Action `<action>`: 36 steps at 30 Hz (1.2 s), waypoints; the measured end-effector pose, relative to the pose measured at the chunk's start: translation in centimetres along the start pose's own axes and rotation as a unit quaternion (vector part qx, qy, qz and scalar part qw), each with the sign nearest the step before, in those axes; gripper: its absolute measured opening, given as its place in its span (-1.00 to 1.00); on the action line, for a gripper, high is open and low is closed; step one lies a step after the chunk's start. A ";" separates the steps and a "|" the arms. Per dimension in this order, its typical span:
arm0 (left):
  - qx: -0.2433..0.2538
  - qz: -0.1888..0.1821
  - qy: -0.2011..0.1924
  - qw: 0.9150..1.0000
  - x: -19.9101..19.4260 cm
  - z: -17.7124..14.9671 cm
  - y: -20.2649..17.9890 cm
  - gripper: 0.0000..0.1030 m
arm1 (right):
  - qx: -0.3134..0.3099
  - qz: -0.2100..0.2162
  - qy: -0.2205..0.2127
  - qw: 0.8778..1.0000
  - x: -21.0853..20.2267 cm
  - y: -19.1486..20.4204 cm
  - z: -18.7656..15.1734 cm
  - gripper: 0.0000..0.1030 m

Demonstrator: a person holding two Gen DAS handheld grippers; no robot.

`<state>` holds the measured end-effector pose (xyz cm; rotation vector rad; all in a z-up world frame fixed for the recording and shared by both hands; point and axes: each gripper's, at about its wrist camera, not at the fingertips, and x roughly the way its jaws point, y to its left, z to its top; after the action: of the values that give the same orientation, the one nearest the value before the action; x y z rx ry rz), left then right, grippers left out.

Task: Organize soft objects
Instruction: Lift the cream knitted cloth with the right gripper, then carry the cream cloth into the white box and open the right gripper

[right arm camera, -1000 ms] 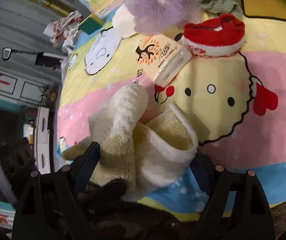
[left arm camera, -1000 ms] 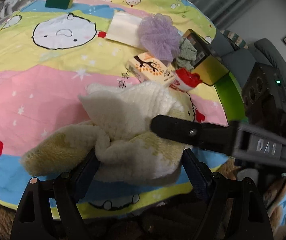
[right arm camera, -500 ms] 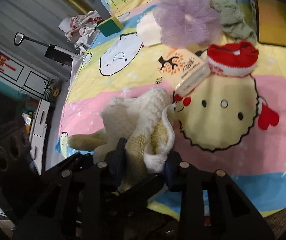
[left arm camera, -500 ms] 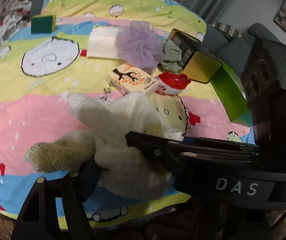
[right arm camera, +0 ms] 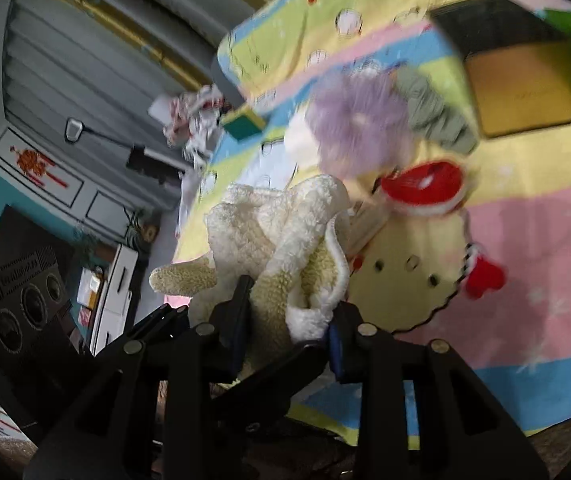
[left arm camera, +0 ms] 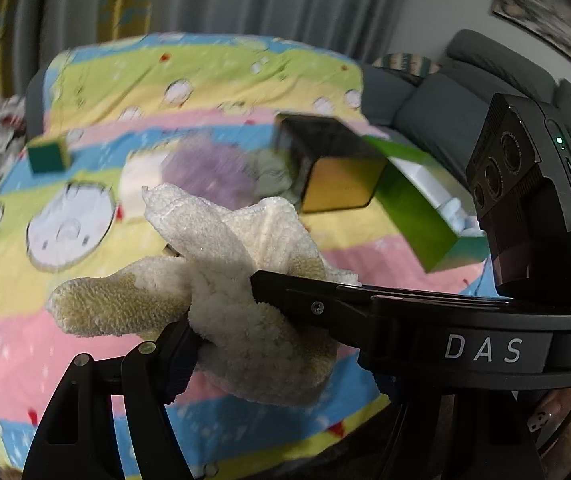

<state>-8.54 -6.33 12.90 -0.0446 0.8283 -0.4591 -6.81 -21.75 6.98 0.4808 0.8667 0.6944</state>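
The fluffy towel (right arm camera: pixel 285 248) is squeezed by the right gripper (right arm camera: pixel 287 322) and the left gripper (left arm camera: pixel 269 340), with the striped blanket (left arm camera: pixel 213 80) seen beyond both.

Soft, even indoor light, no glare. Both views w/ heavy fisheye bend and dark corners. Bedspread (left arm camera: pixel 213 80) and bg items motion-blurred; towel (left arm camera: pixel 245 264) and gripper arms sharp. Faint shadow under towel folds.

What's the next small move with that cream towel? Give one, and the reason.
Probably carry the cream towel toward the open green box. Both the left gripper and right gripper are clamped on the bunched towel, which hangs clear of the striped blanket.
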 end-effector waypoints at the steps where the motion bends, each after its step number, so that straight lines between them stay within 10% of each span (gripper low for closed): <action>1: 0.009 -0.003 -0.005 1.000 0.2 0.5 -0.5 0.41 | 0.001 -0.001 -0.010 1.000 -0.7 -0.3 0.3 -0.36; 24: 0.162 -0.116 -0.137 0.970 6.2 14.8 -15.5 0.41 | -0.015 -0.088 -0.272 0.958 -17.7 -7.7 10.6 -0.35; 36: 0.185 -0.189 -0.048 0.963 16.0 15.3 -20.5 0.41 | 0.112 -0.137 -0.294 0.939 -18.5 -17.3 10.9 -0.35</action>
<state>4.12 -33.47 16.46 0.1226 0.6261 -0.9598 -0.19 -48.08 11.78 0.7103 0.4291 0.1677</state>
